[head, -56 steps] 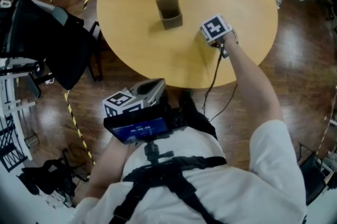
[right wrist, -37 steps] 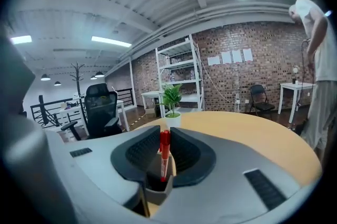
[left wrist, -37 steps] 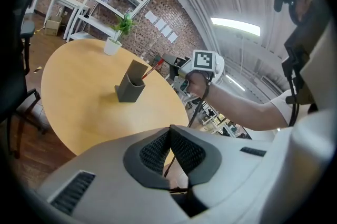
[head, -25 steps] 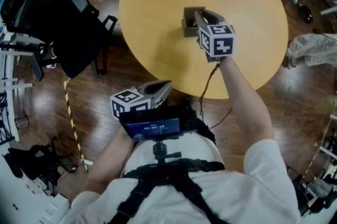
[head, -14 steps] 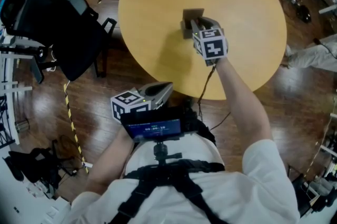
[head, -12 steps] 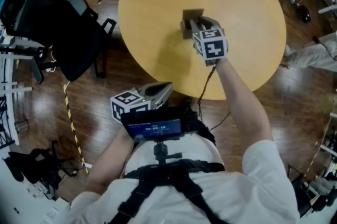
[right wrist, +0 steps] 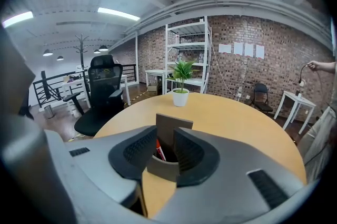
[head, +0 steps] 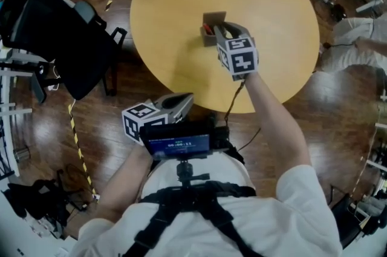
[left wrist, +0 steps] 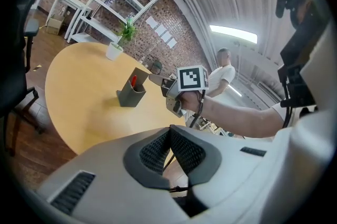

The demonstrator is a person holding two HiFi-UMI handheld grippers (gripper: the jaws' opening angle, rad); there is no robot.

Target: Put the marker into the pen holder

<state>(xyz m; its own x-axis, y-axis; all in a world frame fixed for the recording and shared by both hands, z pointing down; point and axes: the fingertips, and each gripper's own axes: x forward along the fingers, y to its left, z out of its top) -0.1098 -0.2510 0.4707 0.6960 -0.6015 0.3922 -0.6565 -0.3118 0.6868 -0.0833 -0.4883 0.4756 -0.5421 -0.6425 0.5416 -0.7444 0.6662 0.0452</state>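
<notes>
Right tool hangs directly over the holder, jaws wide, nothing pressed between the pads. The marker stands inside the holder, leaning toward the left pad, red end up. Judged: placement is done and only the withdrawal remains.

Left tool is held low by the person's waist, off the bench, jaws together and empty.

Risks noted:
- The right tool's pads straddle the holder's mouth. A slanted or sideways lift could hook a jaw on the rim and drag or tip the holder, which stands free on the bench and looks light.
- The marker's upper end lies near the left pad. Any drift to that side, or a closing of the jaws, could catch it and pull it back out.
- The marker leans rather than stands straight, so a knock to the holder may spill it.

A straight vertical retreat appears safest.
</notes>
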